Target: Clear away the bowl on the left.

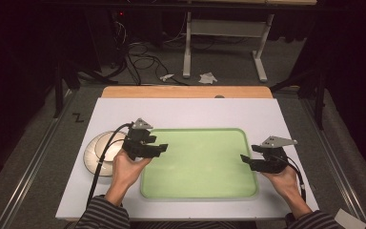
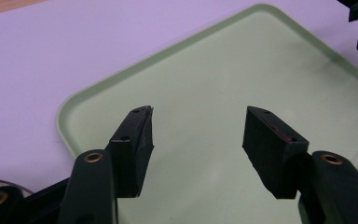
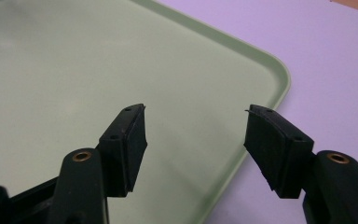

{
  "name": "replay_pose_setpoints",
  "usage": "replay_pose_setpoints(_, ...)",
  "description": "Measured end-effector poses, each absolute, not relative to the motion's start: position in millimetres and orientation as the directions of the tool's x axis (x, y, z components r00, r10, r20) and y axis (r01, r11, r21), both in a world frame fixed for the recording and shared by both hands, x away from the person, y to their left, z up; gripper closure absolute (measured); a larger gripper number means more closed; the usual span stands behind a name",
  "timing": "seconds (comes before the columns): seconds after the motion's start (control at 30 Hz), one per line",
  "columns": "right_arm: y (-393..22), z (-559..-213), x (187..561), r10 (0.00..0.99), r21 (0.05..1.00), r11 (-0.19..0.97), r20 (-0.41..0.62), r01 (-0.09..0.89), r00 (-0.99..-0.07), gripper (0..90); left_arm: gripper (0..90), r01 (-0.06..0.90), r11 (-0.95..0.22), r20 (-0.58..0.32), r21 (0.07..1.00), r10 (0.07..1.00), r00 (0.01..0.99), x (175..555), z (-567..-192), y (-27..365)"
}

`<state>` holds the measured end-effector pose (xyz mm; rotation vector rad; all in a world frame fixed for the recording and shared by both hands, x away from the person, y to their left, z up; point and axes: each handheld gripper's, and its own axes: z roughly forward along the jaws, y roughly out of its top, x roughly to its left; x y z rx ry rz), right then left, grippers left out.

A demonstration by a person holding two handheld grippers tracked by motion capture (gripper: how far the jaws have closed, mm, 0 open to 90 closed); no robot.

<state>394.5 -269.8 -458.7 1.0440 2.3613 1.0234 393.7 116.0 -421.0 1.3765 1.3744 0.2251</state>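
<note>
Your left hand (image 1: 126, 169) holds the left gripper (image 1: 164, 148) from below, with the forearm coming up from the lower edge in a striped sleeve (image 1: 102, 214). The gripper points toward the right gripper, roughly level, its grey plate (image 1: 141, 124) on top and its cable (image 1: 100, 164) trailing back past the wrist. Its fingers (image 2: 133, 144) stand wide apart with nothing between them.

Your right hand (image 1: 283, 179) holds the right gripper (image 1: 244, 158) the same way, pointing toward the left one. Its fingers (image 3: 126, 142) are likewise spread wide and bare. The two grippers face each other, well apart.
</note>
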Motion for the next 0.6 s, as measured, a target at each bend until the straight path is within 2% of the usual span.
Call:
replay_pose_setpoints(0.47, -269.6, -459.4, 395.2, 0.747, 0.734, 0.468, -0.031, 0.492, -0.664, 40.0, 41.6, 0.53, 0.387, -0.561, 0.755, 0.799, 0.215, 401.8, -410.6, 161.2)
replay_pose_setpoints(0.6, -269.4, -459.4, 395.2, 0.749, 0.733, 0.465, -0.027, 0.497, -0.662, 40.0, 43.2, 0.529, 0.421, -0.574, 0.737, 0.803, 0.16, 405.5, -412.8, 180.6)
